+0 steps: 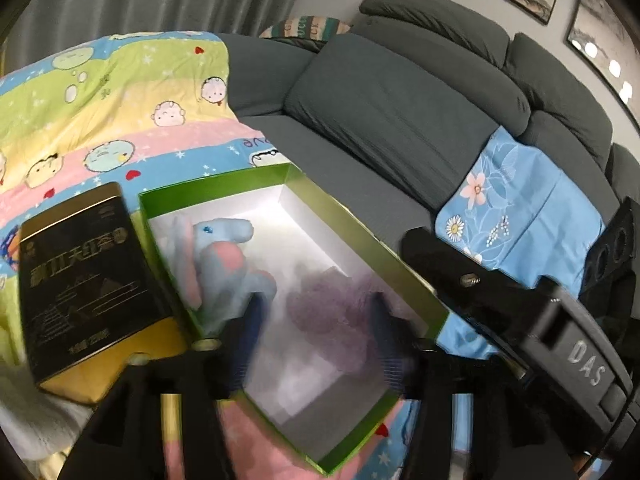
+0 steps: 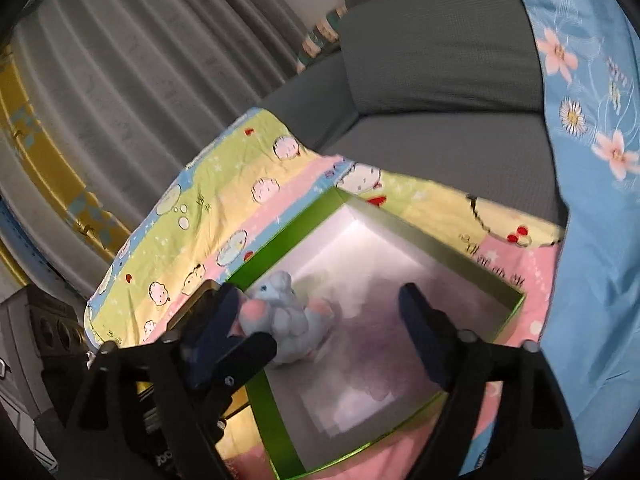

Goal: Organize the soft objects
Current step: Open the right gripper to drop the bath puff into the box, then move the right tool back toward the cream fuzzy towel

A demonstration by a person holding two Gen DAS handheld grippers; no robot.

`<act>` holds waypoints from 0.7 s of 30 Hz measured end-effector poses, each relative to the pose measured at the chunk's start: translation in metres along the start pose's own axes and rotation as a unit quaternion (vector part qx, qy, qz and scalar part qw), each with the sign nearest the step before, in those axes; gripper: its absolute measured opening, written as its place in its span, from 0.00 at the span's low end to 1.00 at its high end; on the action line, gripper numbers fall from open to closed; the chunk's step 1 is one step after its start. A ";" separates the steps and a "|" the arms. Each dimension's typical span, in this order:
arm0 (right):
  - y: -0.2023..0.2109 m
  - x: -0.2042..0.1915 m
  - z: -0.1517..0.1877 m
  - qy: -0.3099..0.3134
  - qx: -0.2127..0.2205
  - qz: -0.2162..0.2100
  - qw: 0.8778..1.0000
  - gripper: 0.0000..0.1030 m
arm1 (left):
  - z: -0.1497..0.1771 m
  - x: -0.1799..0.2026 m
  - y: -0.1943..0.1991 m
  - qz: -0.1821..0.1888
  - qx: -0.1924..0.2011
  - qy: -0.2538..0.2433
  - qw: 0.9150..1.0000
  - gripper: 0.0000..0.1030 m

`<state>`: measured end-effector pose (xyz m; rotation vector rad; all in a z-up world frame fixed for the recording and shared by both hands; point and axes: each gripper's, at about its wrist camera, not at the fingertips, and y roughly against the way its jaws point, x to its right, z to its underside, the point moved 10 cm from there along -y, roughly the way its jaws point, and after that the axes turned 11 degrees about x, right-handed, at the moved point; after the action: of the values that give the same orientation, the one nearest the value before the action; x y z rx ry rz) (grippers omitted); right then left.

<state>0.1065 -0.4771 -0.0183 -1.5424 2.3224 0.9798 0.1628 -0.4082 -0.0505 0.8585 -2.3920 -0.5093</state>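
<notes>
A green box with a white inside (image 1: 362, 226) (image 2: 276, 236) lies open on a cartoon blanket. A blue and pink plush animal (image 1: 226, 264) (image 2: 286, 320) sits in its left part. A purple plush thing (image 1: 332, 306) shows as a blur in the middle of the box. It lies between the fingers of my left gripper (image 1: 320, 322), and the pads do not visibly press on it. My right gripper (image 2: 320, 312) hangs over the box with its jaws wide apart. Its left finger (image 2: 222, 314) is beside the blue plush, and nothing is gripped.
A black and gold tin (image 1: 88, 280) lies against the box's left side. The striped cartoon blanket (image 1: 120, 120) covers a grey sofa (image 1: 400, 120). A blue floral cloth (image 1: 524, 220) (image 2: 592, 160) drapes to the right. Grey curtains (image 2: 140, 80) hang behind.
</notes>
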 end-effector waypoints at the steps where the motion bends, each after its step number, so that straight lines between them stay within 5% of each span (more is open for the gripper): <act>1: 0.004 -0.001 -0.002 0.006 0.006 0.003 1.000 0.91 | -0.002 -0.002 0.009 -0.001 0.008 0.005 1.000 0.73; 4: 0.017 -0.008 -0.006 0.029 0.017 0.015 0.999 0.97 | -0.002 -0.008 0.026 -0.003 0.018 0.009 1.000 0.81; 21: 0.074 -0.076 0.033 0.094 -0.001 -0.014 0.995 0.99 | 0.032 -0.097 0.156 -0.104 0.069 0.073 0.989 0.81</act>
<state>0.0685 -0.3816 0.0248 -1.7313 2.4147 0.8640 0.1343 -0.2249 -0.0309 1.1748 -2.2356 -0.3480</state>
